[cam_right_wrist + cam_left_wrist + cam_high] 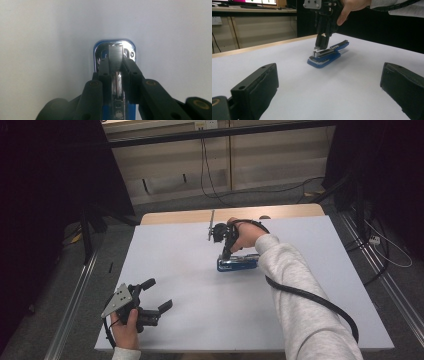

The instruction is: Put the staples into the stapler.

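A pale, matte white table top [175,270] with a light wooden far edge stands in a dim room, black curtains to either side and a beige panelled wall with trailing cables behind it. A blue stapler [237,263] lies flat on this table, a little beyond its middle and toward the person's right; its long axis runs roughly across the table, parallel to the wooden edge. In the left gripper view the stapler [325,54] shows a glossy blue plastic base and top arm with a bright metal channel between them, the arm slightly raised at the far end. The right gripper [226,251] comes down on the stapler from above, the hand [245,235] just beyond the stapler, a grey sleeve and black cable trailing back. In the right gripper view its black jaws are clamped on the stapler's narrow ribbed metal part [115,58], one jaw on each side, with the rounded chrome-and-blue end of the stapler [114,46] pointing away from the camera. The left gripper [159,295] is held near the table's near-left corner, well apart from the stapler, its hard black jaws spread wide with nothing between them.
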Motion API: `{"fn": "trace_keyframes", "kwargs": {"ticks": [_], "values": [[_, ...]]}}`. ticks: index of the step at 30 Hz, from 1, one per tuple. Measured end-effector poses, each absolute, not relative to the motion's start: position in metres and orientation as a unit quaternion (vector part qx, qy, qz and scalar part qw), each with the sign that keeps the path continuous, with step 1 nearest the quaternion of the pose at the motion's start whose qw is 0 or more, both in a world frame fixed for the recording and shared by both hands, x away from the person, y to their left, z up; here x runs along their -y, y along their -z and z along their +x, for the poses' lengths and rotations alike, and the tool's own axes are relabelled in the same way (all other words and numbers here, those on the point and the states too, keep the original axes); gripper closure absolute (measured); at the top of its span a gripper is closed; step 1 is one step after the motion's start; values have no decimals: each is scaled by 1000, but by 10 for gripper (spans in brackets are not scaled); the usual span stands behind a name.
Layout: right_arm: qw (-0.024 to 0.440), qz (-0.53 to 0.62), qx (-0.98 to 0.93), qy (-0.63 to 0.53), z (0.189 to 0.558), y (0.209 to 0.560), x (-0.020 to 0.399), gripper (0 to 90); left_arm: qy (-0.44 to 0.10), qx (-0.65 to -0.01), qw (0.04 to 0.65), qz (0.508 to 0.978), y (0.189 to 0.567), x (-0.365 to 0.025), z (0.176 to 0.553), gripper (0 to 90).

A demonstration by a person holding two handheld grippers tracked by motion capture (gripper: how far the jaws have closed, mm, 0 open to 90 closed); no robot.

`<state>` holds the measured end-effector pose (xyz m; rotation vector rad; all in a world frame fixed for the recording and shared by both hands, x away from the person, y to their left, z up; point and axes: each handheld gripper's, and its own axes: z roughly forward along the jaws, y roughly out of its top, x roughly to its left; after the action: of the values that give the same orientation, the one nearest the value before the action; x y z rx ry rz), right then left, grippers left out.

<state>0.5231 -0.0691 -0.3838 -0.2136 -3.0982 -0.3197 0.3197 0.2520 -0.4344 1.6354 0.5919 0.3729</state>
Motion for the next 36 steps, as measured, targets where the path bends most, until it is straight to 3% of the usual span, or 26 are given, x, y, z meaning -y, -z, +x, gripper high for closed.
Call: {"fn": "trace_keyframes", "kwargs": {"ticks": [25,36], "values": [[7,-68,993,97,525,393,68,777,-160,-255,625,720,435,-250,320,17],[-5,-105,983,150,517,387,86,617,-159,-257,624,720,435,-248,322,17]]}}
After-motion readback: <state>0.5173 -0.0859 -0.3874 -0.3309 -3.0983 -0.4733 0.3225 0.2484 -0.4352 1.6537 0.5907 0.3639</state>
